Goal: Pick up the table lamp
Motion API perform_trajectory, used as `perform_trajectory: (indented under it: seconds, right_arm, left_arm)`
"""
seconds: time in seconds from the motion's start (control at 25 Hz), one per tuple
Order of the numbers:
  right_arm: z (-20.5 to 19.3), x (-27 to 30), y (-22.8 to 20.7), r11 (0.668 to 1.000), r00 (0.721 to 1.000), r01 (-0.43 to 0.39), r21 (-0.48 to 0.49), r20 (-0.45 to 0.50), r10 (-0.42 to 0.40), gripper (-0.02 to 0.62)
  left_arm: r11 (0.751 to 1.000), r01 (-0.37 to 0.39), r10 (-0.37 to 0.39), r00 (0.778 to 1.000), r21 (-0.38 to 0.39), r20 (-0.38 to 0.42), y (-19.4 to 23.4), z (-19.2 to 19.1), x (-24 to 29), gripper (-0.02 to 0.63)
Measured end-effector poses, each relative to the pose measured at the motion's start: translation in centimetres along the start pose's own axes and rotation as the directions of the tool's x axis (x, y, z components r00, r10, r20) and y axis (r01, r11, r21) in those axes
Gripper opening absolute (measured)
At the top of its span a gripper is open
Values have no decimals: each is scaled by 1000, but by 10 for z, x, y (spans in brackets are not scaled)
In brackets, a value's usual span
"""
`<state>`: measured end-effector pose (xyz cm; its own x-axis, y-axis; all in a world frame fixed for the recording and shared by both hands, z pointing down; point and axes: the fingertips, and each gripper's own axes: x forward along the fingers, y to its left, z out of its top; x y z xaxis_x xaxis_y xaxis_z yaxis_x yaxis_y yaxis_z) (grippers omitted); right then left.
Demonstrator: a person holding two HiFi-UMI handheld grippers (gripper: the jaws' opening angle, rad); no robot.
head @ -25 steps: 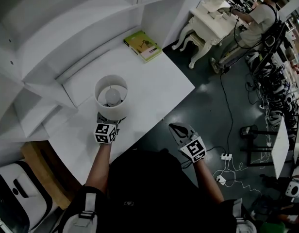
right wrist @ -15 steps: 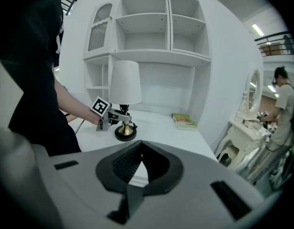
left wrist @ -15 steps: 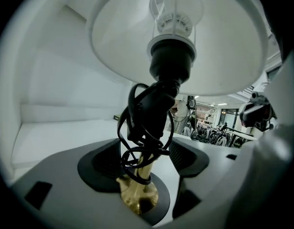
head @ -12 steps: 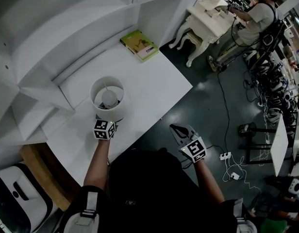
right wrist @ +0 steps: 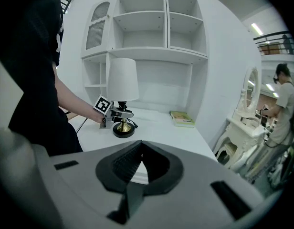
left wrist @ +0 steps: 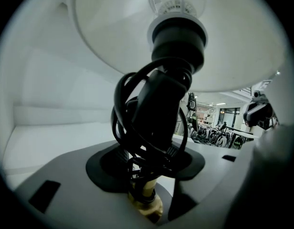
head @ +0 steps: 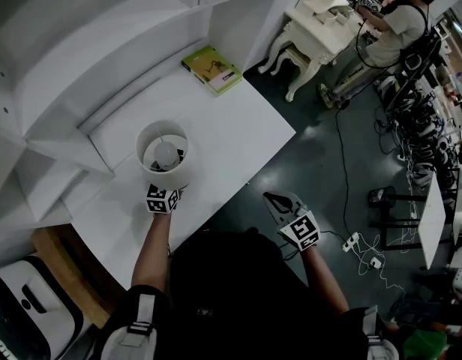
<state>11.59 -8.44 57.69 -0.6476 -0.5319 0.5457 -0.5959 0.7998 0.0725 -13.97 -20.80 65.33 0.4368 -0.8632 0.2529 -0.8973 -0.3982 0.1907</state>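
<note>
left claw closing on the lamp

on the white desk [head: 238, 137] the table lamp [head: 163, 172] stands upright. the left gripper [head: 171, 190], nearer than a second ago, is narrowing its jaws around the brass stem [left wrist: 146, 194], not yet clamped. right gripper [head: 278, 203]: closed, empty, unmoved.

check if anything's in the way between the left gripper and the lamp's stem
Nothing separate is in the way. The left gripper has its jaws either side of the table lamp's brass stem and they are closing. Only the lamp's own black cord, wound round the stem, lies between the pads.
</note>
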Motion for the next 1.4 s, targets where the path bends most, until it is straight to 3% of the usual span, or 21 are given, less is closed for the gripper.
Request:
perform_trajectory:
  seconds: [0.4,1.08,1.4]
  right_arm:
    - [5,6,4,1000,1000,-11,-5,14,12,8]
    - [1,-2,1,1000,1000,0,23,21,-1,8]
    - [6,0,0,1000,999,-3,26,49,2,8]
  left_arm:
    - [1000,-17,17,999,-11,41,3,3,-6,172]
    - [1000,-5,3,993,20,120,-5,29,-18,166]
    - [1000,-11,12,990,-4,141,-6,49,-27,166]
